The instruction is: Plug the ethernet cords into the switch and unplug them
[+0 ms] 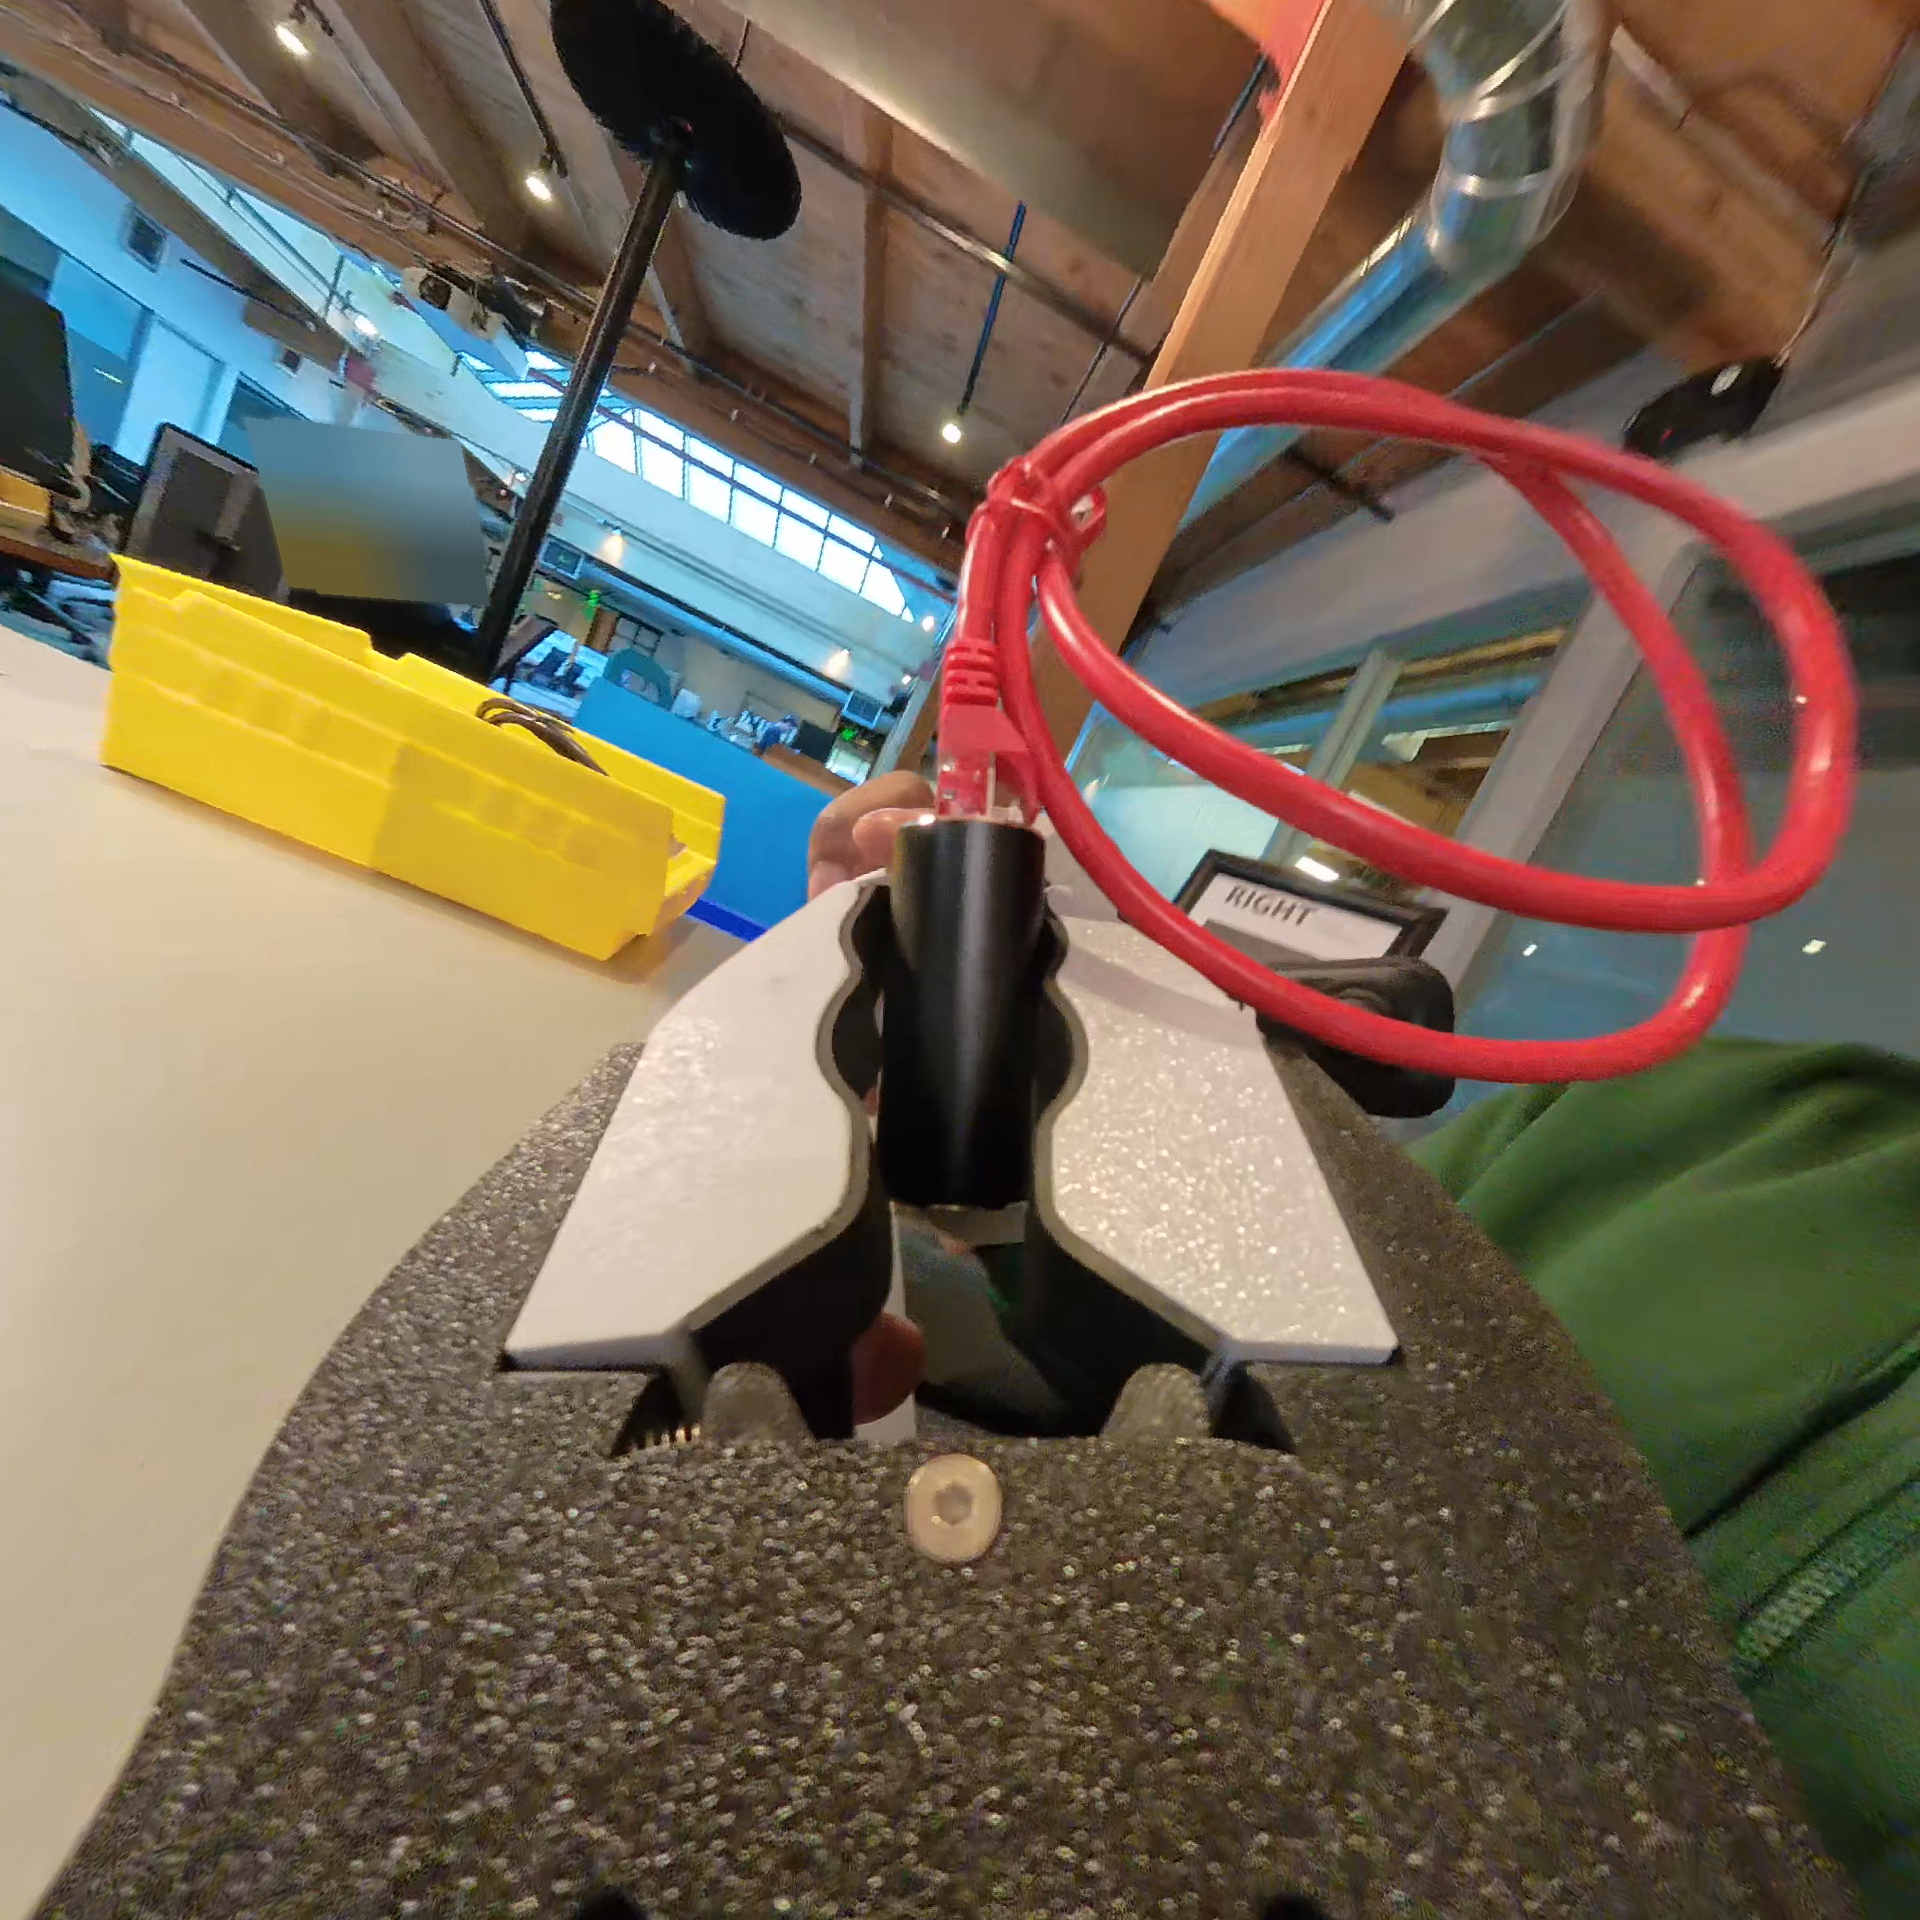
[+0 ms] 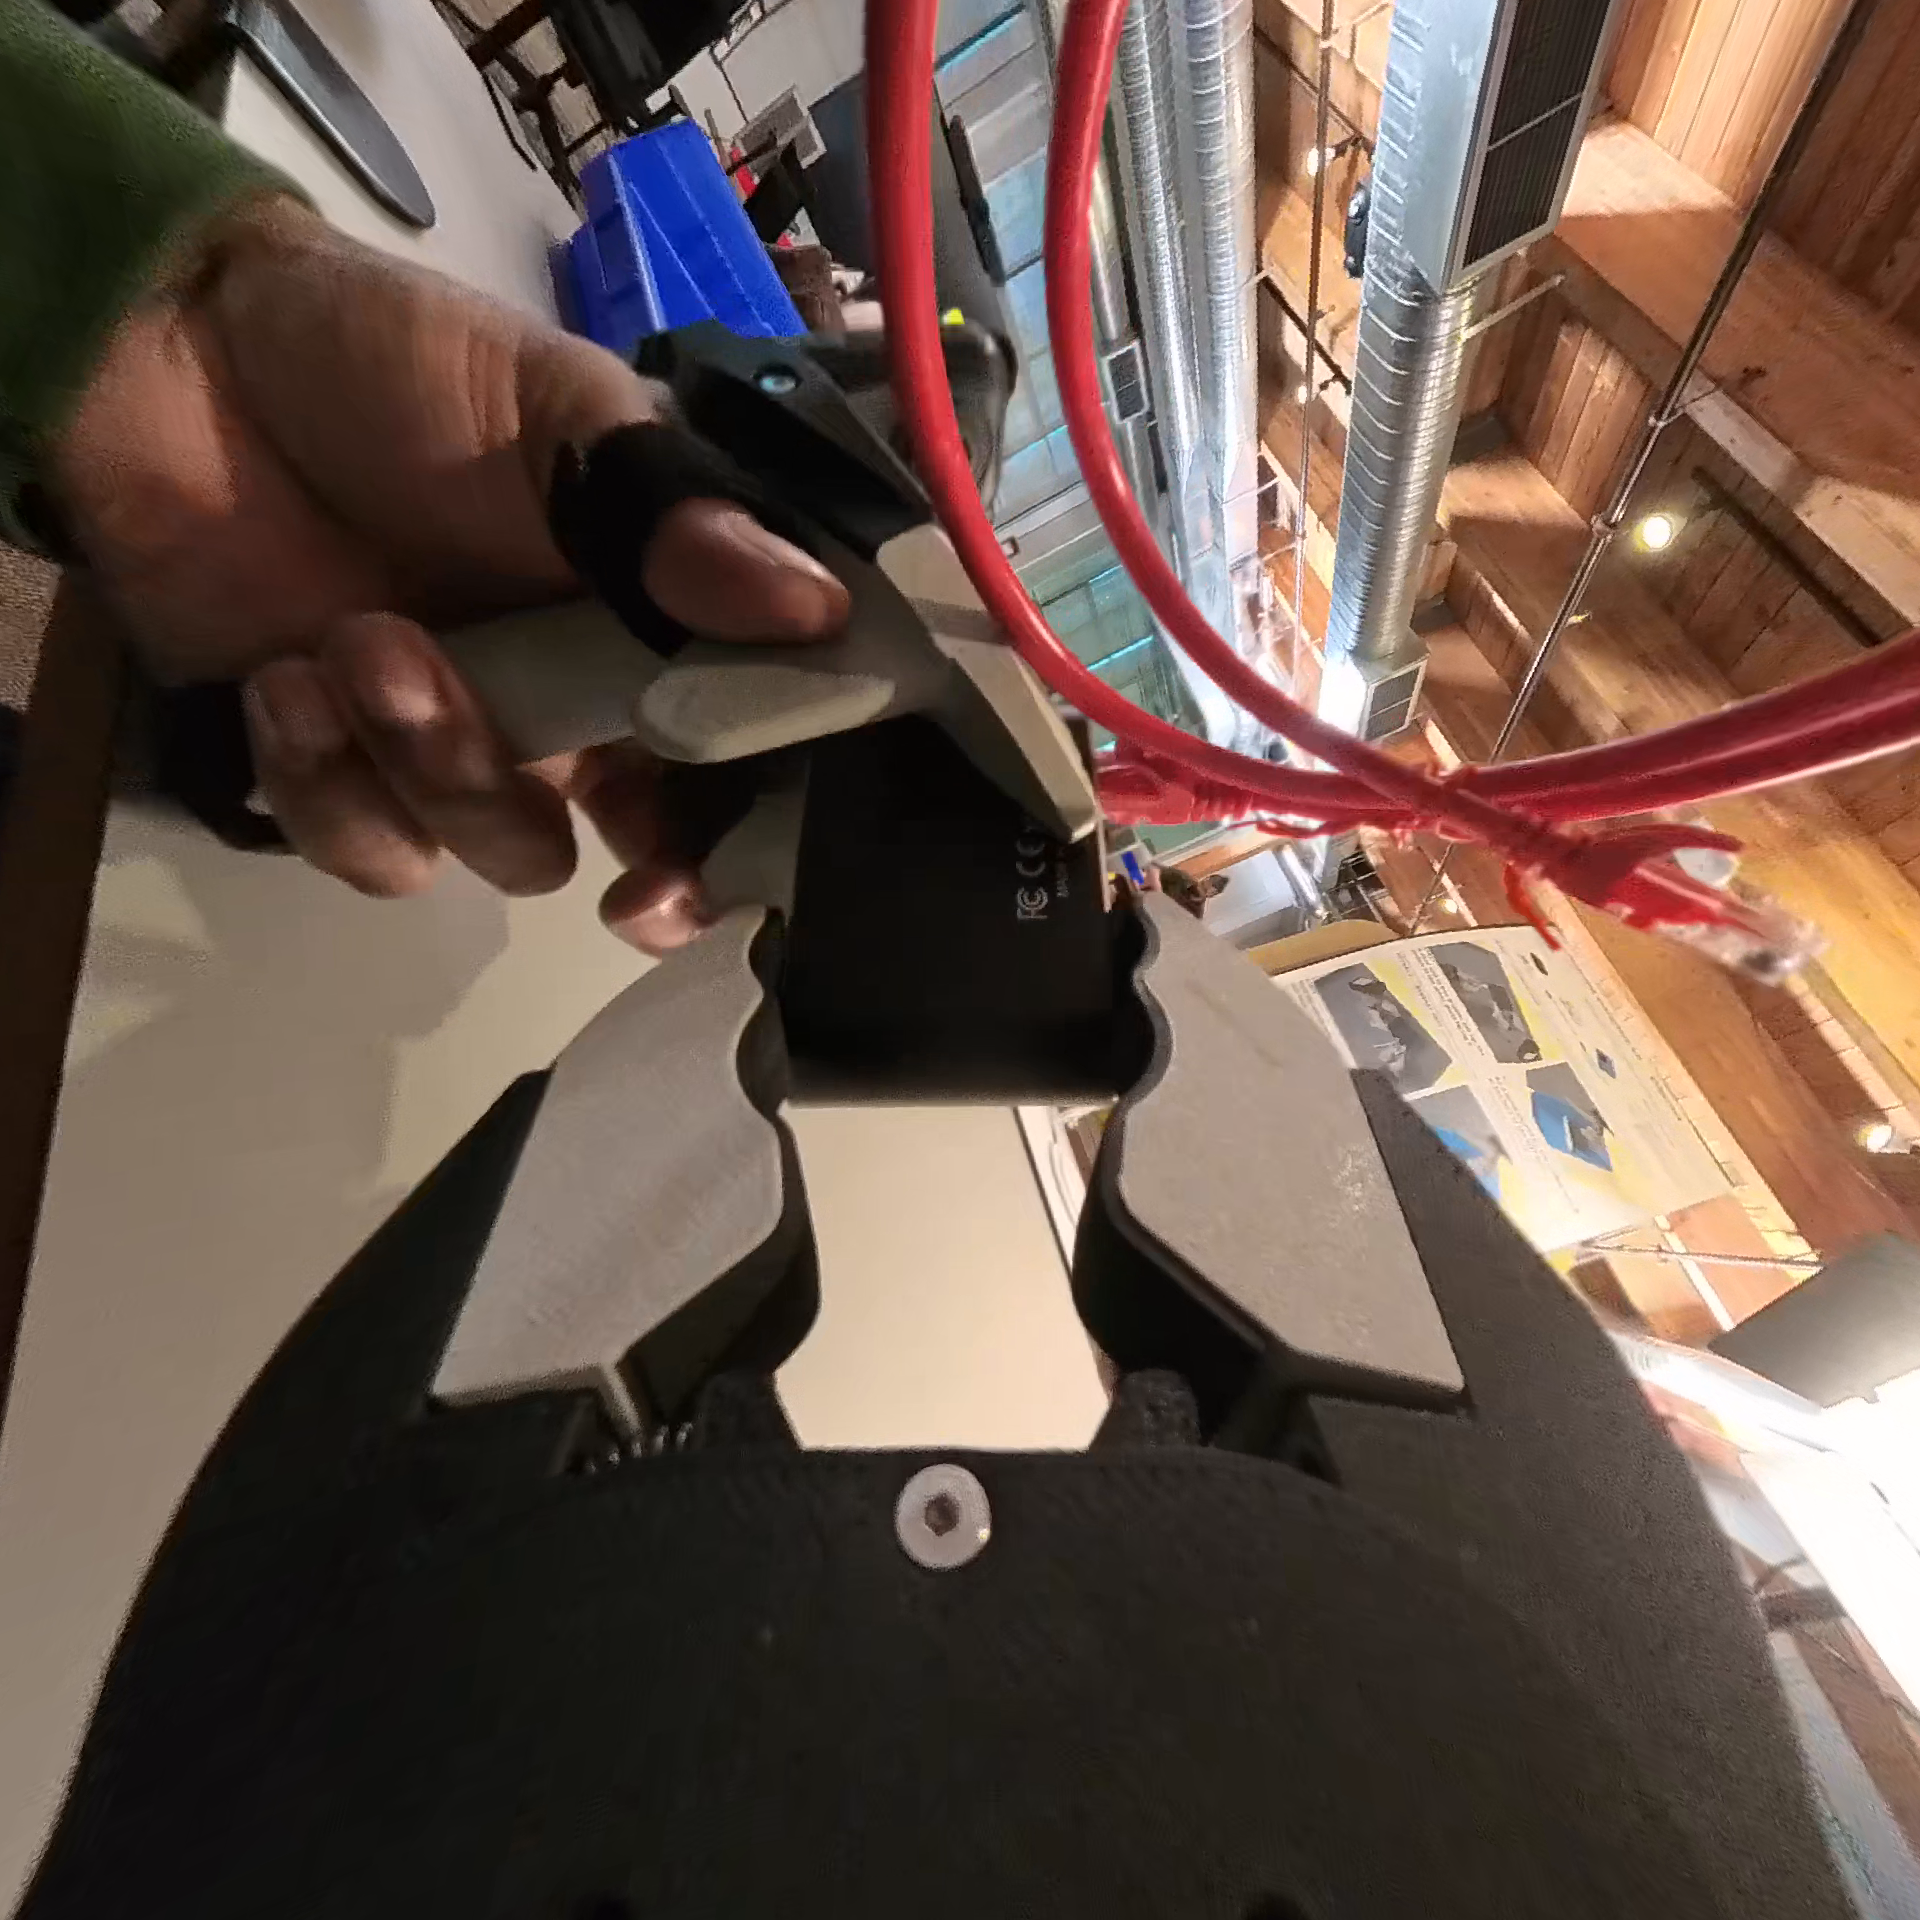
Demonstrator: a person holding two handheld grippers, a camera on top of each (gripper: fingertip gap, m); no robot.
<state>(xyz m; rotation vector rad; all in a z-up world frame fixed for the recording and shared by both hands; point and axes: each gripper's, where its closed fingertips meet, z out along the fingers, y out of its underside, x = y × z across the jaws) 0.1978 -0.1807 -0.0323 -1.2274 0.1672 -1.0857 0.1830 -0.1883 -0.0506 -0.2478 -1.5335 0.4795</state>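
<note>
A black switch (image 1: 961, 1039) is clamped edge-on between the fingers of my left gripper (image 1: 961, 914), lifted off the table. A red ethernet cord (image 1: 1558, 665), coiled and tied in a loop, has one plug (image 1: 971, 748) seated in the switch's top edge. My right gripper (image 2: 951, 935) is also shut on the switch (image 2: 935, 997), at its near end. The left gripper (image 2: 987, 707), held by a hand, grips the switch's far part. One red plug (image 2: 1132, 800) sits in the switch. The cord's other plug (image 2: 1756, 945) hangs free.
A yellow bin (image 1: 395, 790) and a blue bin (image 1: 769, 821) stand on the white table (image 1: 208, 1039). A black pole stand (image 1: 592, 395) rises behind them. A green sleeve (image 1: 1714, 1299) is at right. A printed sheet (image 2: 1507, 1081) lies to the right. My left and right fingertips are right by each other.
</note>
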